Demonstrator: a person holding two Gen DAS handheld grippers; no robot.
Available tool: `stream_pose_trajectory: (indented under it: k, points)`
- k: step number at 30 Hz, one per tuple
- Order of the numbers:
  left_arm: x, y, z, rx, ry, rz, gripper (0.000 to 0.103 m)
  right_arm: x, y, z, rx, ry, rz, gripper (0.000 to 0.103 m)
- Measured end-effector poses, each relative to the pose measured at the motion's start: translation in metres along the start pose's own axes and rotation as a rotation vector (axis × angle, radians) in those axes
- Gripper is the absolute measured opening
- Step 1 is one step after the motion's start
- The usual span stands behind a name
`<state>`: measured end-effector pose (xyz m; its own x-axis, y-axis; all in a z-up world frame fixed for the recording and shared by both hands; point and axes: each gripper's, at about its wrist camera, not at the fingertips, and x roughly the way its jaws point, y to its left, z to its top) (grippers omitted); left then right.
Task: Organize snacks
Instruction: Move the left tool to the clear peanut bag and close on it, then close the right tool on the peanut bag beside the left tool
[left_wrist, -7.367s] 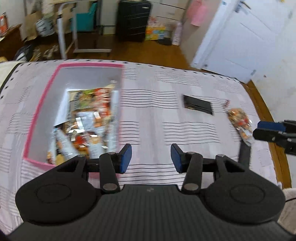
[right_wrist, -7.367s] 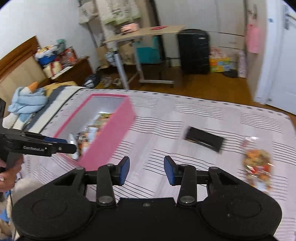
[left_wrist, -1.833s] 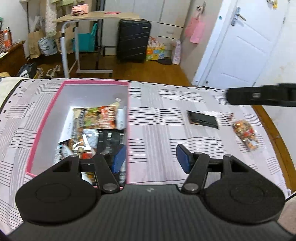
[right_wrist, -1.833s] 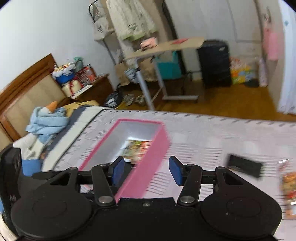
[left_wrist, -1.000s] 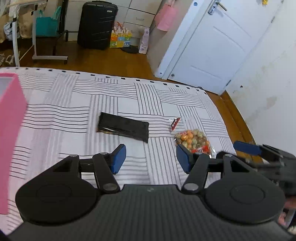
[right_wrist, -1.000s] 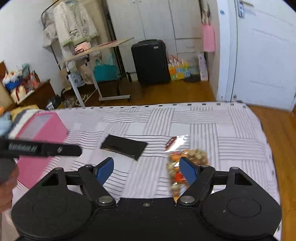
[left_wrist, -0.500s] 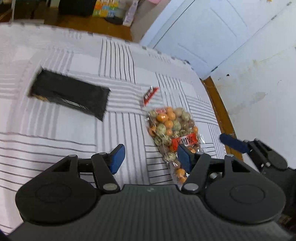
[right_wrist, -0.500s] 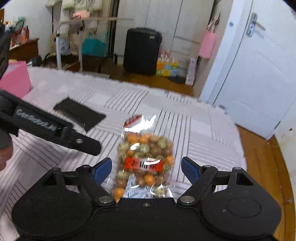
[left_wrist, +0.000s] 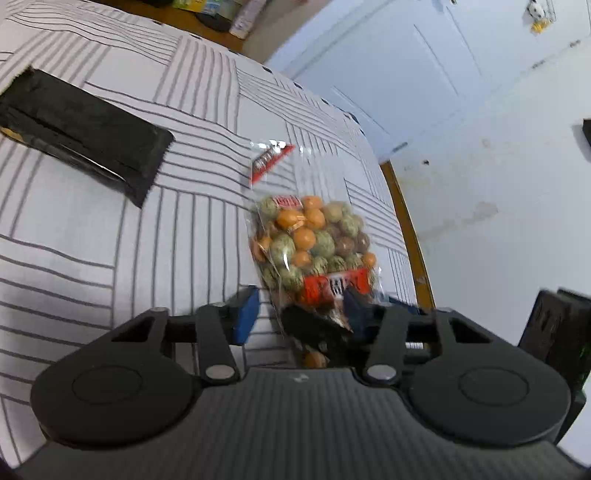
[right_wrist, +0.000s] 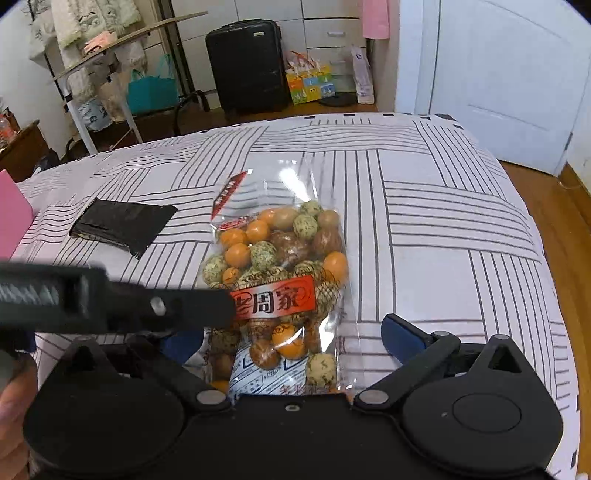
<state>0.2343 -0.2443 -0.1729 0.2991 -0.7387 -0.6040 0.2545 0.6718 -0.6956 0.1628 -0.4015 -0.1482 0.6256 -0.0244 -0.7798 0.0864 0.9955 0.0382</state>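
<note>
I am holding my right gripper (right_wrist: 291, 341) low over the striped bedspread (right_wrist: 424, 206), its blue pads spread wide on either side of the clear bag of coated nuts (right_wrist: 280, 273) — orange, green-speckled and brown balls under a red label — without pinching it. The bag is lying flat on the cover near the bed's edge, its near end running under the gripper's body. My left gripper (left_wrist: 301, 314) is also hanging released, pads apart, over the same bag (left_wrist: 314, 251) from the other side; in the right wrist view its black finger (right_wrist: 122, 306) is reaching across from the left and covering part of the bag's label, so it is sitting right in my right gripper's way. In the left wrist view something dark is lying between the pads over the bag's near end, and I cannot tell what it is. A flat black packet (right_wrist: 123, 221) is lying on the cover well apart to the left, and a corner of the pink box (right_wrist: 11, 218) is showing at the left edge. Beyond the bed a black suitcase (right_wrist: 247, 62), a rolling desk (right_wrist: 110, 59) and a white door (right_wrist: 509, 81) are standing.
</note>
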Motion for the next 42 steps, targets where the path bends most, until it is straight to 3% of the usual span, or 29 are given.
stream_pose_trajectory:
  k: [2,4,6,11,14,20,24,33,37,42]
  points:
    - [0.000,-0.002,-0.003,0.030,-0.017,-0.005,0.037,-0.003,0.006,-0.002,-0.025,0.011,-0.009,0.098]
    - [-0.001,-0.003,-0.003,0.050,-0.018,0.006,0.035,-0.006,0.013,0.000,-0.042,0.023,0.024,0.081]
    - [-0.001,0.003,-0.001,0.003,-0.010,-0.008,0.035,-0.006,0.017,0.004,-0.030,0.052,0.009,0.077]
    - [0.002,0.014,-0.002,-0.065,0.017,-0.024,0.039,-0.005,0.024,0.003,-0.068,0.059,-0.040,0.078]
    - [0.006,0.009,0.000,-0.042,0.085,-0.009,0.042,0.000,0.033,-0.003,-0.132,0.058,-0.079,0.089]
    - [0.005,-0.007,-0.008,0.024,0.061,0.026,0.047,-0.009,0.030,-0.004,-0.076,0.056,-0.025,0.074]
    - [-0.001,-0.015,-0.006,0.052,0.098,0.058,0.050,-0.015,0.038,-0.006,-0.077,0.062,-0.002,0.069]
    - [-0.056,-0.023,-0.001,0.042,0.139,0.190,0.052,-0.039,0.084,-0.003,-0.113,0.114,0.115,0.066]
    - [-0.090,-0.021,-0.008,0.034,0.167,0.204,0.052,-0.060,0.106,-0.008,-0.109,0.147,0.130,0.067]
    - [-0.118,-0.030,-0.016,0.075,0.162,0.245,0.052,-0.086,0.129,-0.020,-0.082,0.107,0.096,0.066]
